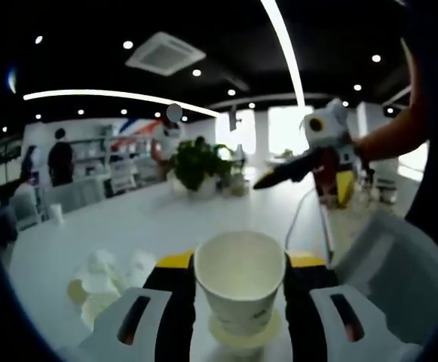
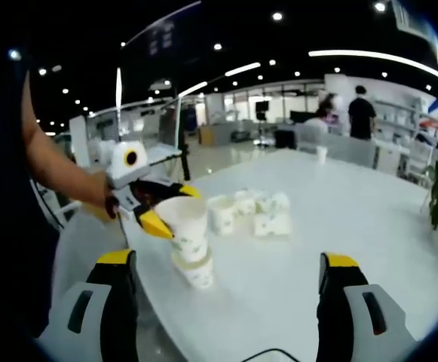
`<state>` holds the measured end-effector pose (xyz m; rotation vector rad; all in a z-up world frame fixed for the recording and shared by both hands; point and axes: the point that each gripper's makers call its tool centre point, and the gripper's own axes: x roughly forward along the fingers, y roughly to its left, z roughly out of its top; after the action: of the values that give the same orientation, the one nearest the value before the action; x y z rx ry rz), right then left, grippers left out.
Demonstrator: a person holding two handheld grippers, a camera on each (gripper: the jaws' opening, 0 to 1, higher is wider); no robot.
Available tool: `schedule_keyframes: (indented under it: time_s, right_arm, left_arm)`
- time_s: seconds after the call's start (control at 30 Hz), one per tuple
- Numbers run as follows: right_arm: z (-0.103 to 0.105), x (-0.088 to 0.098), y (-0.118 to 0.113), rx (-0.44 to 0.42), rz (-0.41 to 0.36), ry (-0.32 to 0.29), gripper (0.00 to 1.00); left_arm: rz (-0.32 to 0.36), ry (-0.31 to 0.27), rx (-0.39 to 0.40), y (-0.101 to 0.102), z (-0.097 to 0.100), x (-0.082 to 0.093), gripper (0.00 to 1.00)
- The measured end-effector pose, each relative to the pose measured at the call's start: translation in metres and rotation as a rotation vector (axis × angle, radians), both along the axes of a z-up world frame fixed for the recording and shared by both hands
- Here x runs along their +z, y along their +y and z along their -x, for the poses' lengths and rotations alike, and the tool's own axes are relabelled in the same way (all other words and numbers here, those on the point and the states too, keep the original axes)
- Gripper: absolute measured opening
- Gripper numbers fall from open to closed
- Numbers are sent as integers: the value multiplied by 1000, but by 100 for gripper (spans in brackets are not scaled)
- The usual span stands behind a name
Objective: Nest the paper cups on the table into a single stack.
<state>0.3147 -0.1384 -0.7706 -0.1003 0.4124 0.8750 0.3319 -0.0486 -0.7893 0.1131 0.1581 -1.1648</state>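
- Paper cup (image 1: 240,283) – white, mouth upward, with a faint green print near its base – is being gripped between the jaws of the left gripper (image 1: 240,317), in the left gripper view.
- Under it, the pale rim of a second cup (image 1: 241,335) is being shown, the held cup sitting partly inside it.
- In the right gripper view, the same held cup (image 2: 182,220) is being clamped by the yellow-tipped left gripper (image 2: 158,207), with the lower cup (image 2: 196,271) standing on the white table (image 2: 354,226) near its edge.
- A cluster of loose cups (image 2: 250,213) is being shown further in on the table, just beside the stack; several carry a green leaf print, and whether each is upright cannot be told.
- The same cluster (image 1: 105,283) is being seen left of the jaws in the left gripper view – blurred.
- The right gripper (image 2: 230,302) is being held with its jaws wide apart, nothing between them; it is also being seen (image 1: 268,181) raised above the table in a person's hand.
- A potted plant (image 1: 196,166) is being shown further back on the table.
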Motion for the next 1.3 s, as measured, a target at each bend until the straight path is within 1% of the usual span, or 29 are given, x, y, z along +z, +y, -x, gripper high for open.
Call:
schedule_keyframes:
  time_s: [0.2, 0.5, 0.63, 0.73, 0.8, 0.87, 0.93, 0.97, 1.0, 1.03, 1.2, 1.3]
  right_arm:
    - [2, -1, 2, 4, -3, 3, 99]
    - [2, -2, 5, 7, -7, 4, 98]
    - [2, -2, 5, 5, -6, 5, 98]
    - [3, -3, 5, 6, -5, 8, 98]
    - [3, -2, 4, 3, -5, 9, 99]
    - [3, -3, 4, 2, -7, 10, 99]
    - [4, -4, 5, 2, -6, 11, 99]
    - [4, -5, 6, 3, -5, 13, 99]
    - [5, -5, 6, 4, -5, 13, 98]
    - [4, -5, 6, 5, -4, 13, 98]
    - [4, -5, 6, 5, -5, 14, 98]
    - [3, -4, 7, 5, -7, 13, 98]
  left_arm:
    - [-46, 30, -2, 2, 3, -18, 44]
    - [-65, 58, 1, 3, 4, -30, 44]
    - [-127, 79, 4, 6, 4, -47, 45]
    - [-170, 73, -12, 5, 8, -54, 45]
    - [-211, 57, -23, 5, 10, -60, 45]
    - [-231, 55, -24, 5, 11, -63, 45]
    - [-240, 69, -29, 4, 12, -67, 45]
    - [-254, 78, -30, 5, 13, -70, 45]
    - [-257, 83, -31, 5, 13, -72, 46]
    - [-243, 89, -30, 4, 13, -70, 46]
    - [-252, 102, -24, 6, 9, -71, 48]
    - [-251, 105, -21, 7, 8, -69, 50]
